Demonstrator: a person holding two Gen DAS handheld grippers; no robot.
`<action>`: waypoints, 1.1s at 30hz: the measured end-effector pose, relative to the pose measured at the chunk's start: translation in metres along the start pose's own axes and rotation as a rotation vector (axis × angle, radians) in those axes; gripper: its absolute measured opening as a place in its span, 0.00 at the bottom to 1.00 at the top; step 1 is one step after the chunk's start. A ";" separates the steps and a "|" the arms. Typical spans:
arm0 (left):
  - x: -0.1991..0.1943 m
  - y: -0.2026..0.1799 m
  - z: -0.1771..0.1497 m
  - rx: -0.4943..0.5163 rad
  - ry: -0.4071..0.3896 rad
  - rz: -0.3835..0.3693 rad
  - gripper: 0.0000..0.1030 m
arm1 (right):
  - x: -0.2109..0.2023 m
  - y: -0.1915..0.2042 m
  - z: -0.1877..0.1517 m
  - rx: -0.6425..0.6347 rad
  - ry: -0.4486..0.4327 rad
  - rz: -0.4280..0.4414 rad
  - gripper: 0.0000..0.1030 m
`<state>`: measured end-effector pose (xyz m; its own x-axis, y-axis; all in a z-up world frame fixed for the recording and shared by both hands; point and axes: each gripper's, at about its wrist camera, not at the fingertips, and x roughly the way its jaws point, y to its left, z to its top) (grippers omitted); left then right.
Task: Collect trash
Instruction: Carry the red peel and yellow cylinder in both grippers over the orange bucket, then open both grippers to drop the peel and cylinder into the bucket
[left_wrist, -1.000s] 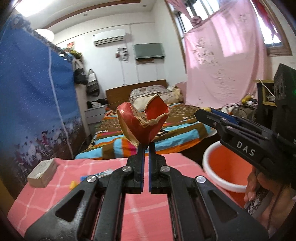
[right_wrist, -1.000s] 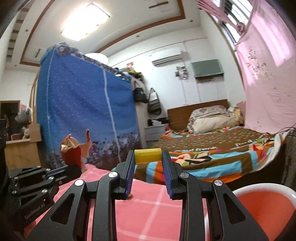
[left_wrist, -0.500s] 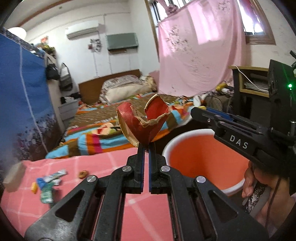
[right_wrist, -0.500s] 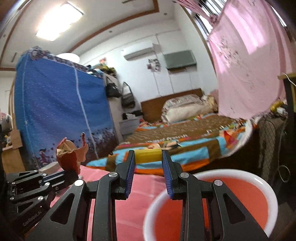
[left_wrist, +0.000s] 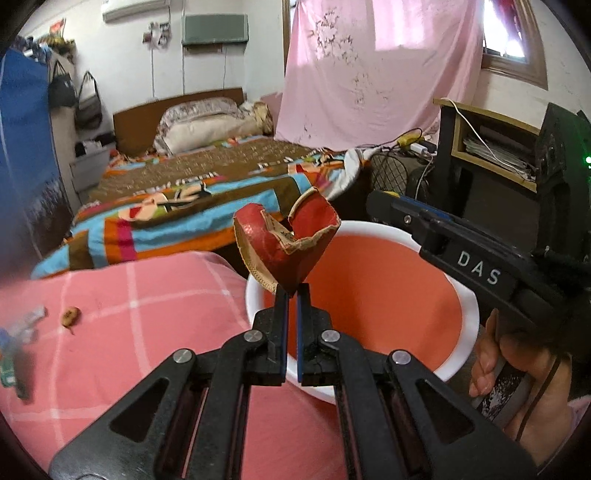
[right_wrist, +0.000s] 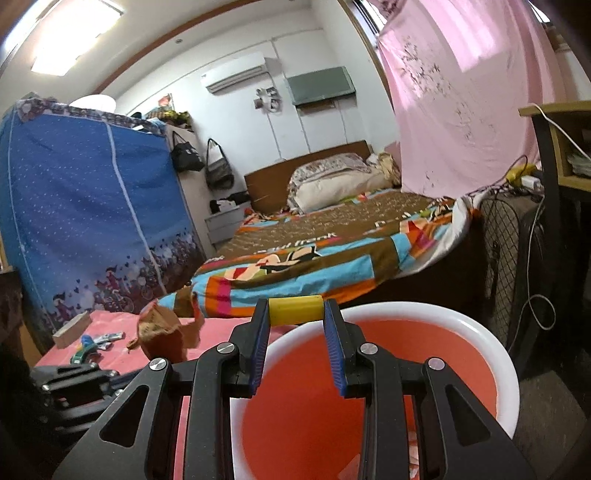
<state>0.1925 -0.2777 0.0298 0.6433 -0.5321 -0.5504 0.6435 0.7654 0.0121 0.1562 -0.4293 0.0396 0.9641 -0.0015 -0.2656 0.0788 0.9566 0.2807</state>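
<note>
Red torn carton (left_wrist: 286, 251), tan at its ripped edges. Yellow tube (right_wrist: 294, 315) between blue ribbed pads (right_wrist: 334, 352) on a black gripper (right_wrist: 295, 314). Bin (left_wrist: 469, 317) white at the rim, orange-red inside. Pink cloth (left_wrist: 147, 332) crossed by a pale check. Bedspread (right_wrist: 314, 258) in brown, sky-blue, orange and magenta blocks with white lettering. Plain pink curtain (left_wrist: 369, 74), dark specks over it. Blue wardrobe (right_wrist: 74, 203), white-dotted, with a purple flower border low down. White walls, brown headboard (left_wrist: 136, 122). Second black gripper (left_wrist: 290, 290), blue pads too
</note>
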 end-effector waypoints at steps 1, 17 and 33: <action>0.002 0.000 0.000 -0.008 0.010 -0.008 0.06 | 0.001 -0.002 0.001 0.003 0.005 -0.003 0.27; 0.018 -0.005 0.002 -0.056 0.081 -0.062 0.10 | 0.006 -0.018 0.001 0.055 0.058 -0.034 0.29; -0.024 0.038 0.001 -0.190 -0.058 0.090 0.28 | -0.001 0.000 0.006 0.003 -0.020 -0.028 0.44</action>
<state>0.2020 -0.2366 0.0441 0.7206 -0.4745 -0.5056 0.4966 0.8621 -0.1014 0.1567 -0.4312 0.0456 0.9663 -0.0345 -0.2551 0.1070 0.9551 0.2764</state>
